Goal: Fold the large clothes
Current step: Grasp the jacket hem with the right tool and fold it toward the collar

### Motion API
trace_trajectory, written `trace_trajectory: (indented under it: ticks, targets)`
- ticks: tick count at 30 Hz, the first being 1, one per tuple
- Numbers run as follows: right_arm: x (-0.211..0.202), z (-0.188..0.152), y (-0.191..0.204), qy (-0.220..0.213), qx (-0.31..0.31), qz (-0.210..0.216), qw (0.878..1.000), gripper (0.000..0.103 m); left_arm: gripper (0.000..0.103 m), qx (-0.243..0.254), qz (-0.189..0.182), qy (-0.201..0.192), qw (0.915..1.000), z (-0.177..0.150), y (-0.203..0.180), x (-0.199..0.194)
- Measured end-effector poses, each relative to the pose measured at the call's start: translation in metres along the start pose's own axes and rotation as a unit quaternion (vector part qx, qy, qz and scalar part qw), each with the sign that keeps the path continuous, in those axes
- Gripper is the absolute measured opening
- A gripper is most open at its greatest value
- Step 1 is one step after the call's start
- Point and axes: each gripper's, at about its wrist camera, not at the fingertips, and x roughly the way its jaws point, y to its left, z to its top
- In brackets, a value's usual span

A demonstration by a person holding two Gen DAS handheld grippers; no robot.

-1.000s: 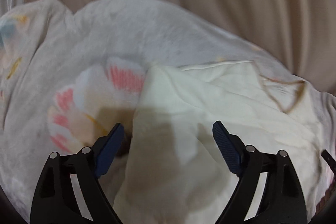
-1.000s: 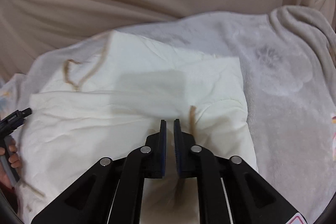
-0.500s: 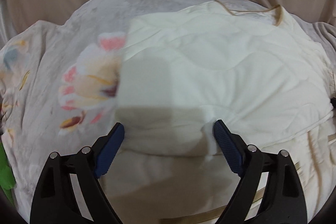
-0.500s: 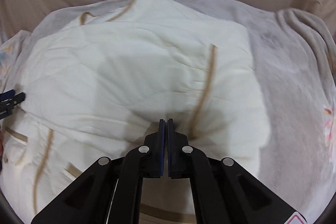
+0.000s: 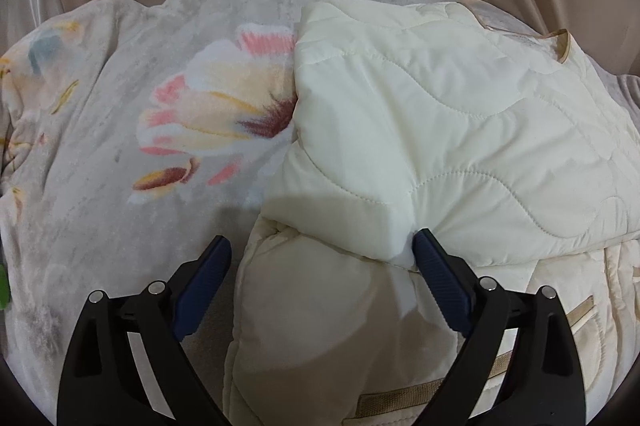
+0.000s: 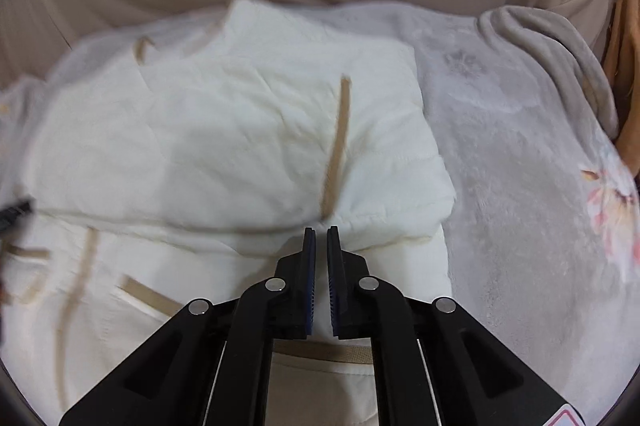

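Fold laid over the jacket (image 5: 460, 130): left gripper (image 5: 320, 250) spread, just opening, right gripper (image 6: 321, 232) nearly pressed together, empty; next, smooth the fold.

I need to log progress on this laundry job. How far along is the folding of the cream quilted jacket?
Done: the cream quilted jacket has its upper part doubled over the lower part, on the flowered blanket. In hand: nothing is gripped. The left gripper has its jaws wide open around the fold's corner, having just opened further; the right gripper is shut beside the fold edge, holding no cloth. Left: the bundle looks puffy, so probably flattening or another fold.
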Motion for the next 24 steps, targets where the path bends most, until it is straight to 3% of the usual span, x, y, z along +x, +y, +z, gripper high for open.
trace_trajectory:
  ticks: [3, 8, 14, 20, 24]
  targets:
    - [-0.006, -0.001, -0.003, -0.006, 0.016, -0.001, 1.0, 0.005, 0.091, 0.007, 0.017, -0.007, 0.9998, -0.003, -0.003, -0.003]
    - [-0.027, -0.012, -0.007, -0.022, 0.05, 0.033, 0.998, 0.007, 0.091, 0.014, 0.031, -0.011, 0.9994, -0.007, -0.01, -0.008]
    - [-0.05, 0.009, 0.015, -0.057, 0.029, 0.051, 0.997, 0.009, 0.091, 0.017, 0.037, -0.012, 0.9991, -0.006, -0.01, -0.006]
    - [-0.006, 0.013, 0.019, -0.028, 0.034, 0.03, 0.999, 0.006, 0.092, 0.021, 0.042, -0.011, 0.9988, -0.007, -0.012, -0.006]
    - [-0.001, 0.01, 0.021, -0.029, 0.027, 0.025, 0.999, 0.006, 0.093, 0.018, 0.037, -0.007, 0.9991, -0.007, -0.009, -0.004]
